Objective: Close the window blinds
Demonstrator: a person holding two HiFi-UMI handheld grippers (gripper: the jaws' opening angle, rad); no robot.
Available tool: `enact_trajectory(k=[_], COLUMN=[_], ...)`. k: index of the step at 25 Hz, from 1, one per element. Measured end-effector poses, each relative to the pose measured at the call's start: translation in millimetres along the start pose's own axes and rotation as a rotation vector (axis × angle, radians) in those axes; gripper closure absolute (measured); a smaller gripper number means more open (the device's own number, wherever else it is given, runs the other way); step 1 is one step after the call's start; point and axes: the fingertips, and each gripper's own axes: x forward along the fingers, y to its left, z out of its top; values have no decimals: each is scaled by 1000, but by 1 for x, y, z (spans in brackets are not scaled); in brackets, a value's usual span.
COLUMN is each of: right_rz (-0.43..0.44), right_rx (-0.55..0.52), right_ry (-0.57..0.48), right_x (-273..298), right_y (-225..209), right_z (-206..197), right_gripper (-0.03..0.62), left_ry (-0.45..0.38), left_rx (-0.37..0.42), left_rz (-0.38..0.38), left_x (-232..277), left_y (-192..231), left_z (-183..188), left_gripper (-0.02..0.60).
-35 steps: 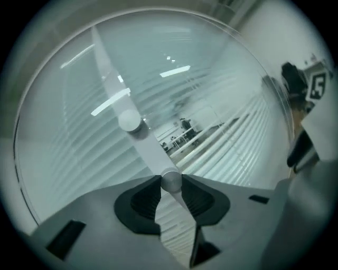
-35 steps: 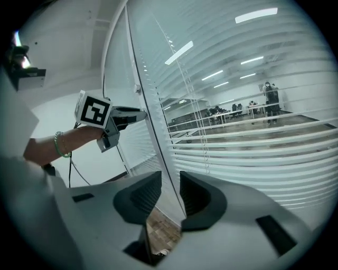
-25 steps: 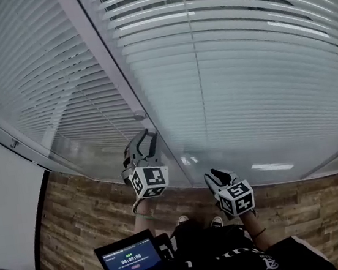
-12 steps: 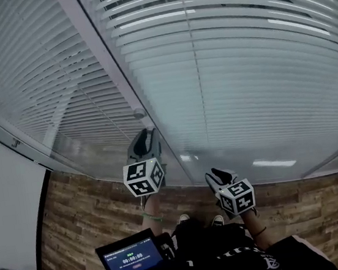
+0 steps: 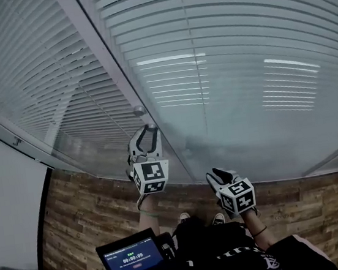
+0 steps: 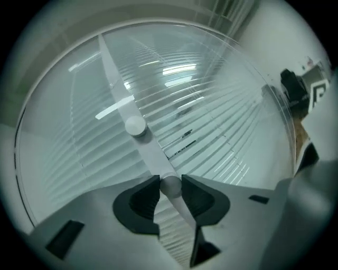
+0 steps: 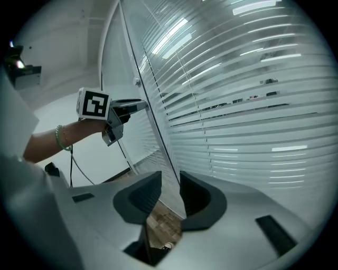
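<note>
White slatted blinds point(image 5: 227, 62) hang behind the glass, their slats lying nearly flat with only thin gaps. A slim white frame post point(image 5: 110, 65) runs between two panes and carries two round white knobs. My left gripper point(image 5: 148, 129) reaches up to the post and is shut on the lower knob point(image 6: 170, 185), with both pads against its sides. The upper knob point(image 6: 135, 125) stands free just beyond the fingertips. My right gripper point(image 5: 219, 175) hangs lower, near the glass, open with nothing between its pads point(image 7: 168, 192). The right gripper view also shows the left gripper point(image 7: 138, 104) at the post.
A wooden floor point(image 5: 81, 217) lies below the window and a white wall point(image 5: 5, 202) stands at the left. A small screen device point(image 5: 131, 258) sits in front of the person's body. The person's shoes point(image 5: 183, 219) show near the glass base.
My left gripper has twisted on the knob, so its marker cube shows a different face. The dark gaps between the upper slats have closed. The right gripper has stayed put.
</note>
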Motion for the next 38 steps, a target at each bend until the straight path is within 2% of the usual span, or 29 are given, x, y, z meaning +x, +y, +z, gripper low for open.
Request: enact_trajectory(k=[4, 6, 10, 14, 16, 19, 23, 28, 33, 38], right_rz=[8, 6, -6, -10, -19, -32, -45, -137, -263, -325], right_rx=[-4, -6, 8, 19, 12, 38, 145, 172, 231, 246], right_ry=[0, 4, 0, -39, -58, -91, -134, -160, -175, -140], right_x=[-1, -2, -3, 1, 5, 14, 25, 34, -2, -33], right_y=[6, 9, 18, 32, 46, 79, 130, 193, 235, 271], right_z=[-2, -3, -6, -4, -2, 4, -3, -30, -79, -112], right_gripper=[476, 476, 474, 476, 476, 476, 476, 476, 474, 476], left_ry=[-36, -36, 67, 109, 121, 135, 114, 102, 125, 142], left_rx=[-388, -516, -638, -790, -850, -867, -811, -893, -877, -900], left_rz=[-65, -81, -156, -216, -255, -315, -367, -475, -603, -674], left_x=[-6, -16, -37, -66, -82, -111, -158, -220, -279, -312], left_y=[-1, -7, -41, -66, -70, -62, -38, -8, -20, -31], left_z=[2, -7, -58, -97, -110, -124, -143, -172, -193, -199], left_gripper=[436, 437, 442, 556, 573, 577, 577, 577, 577, 577])
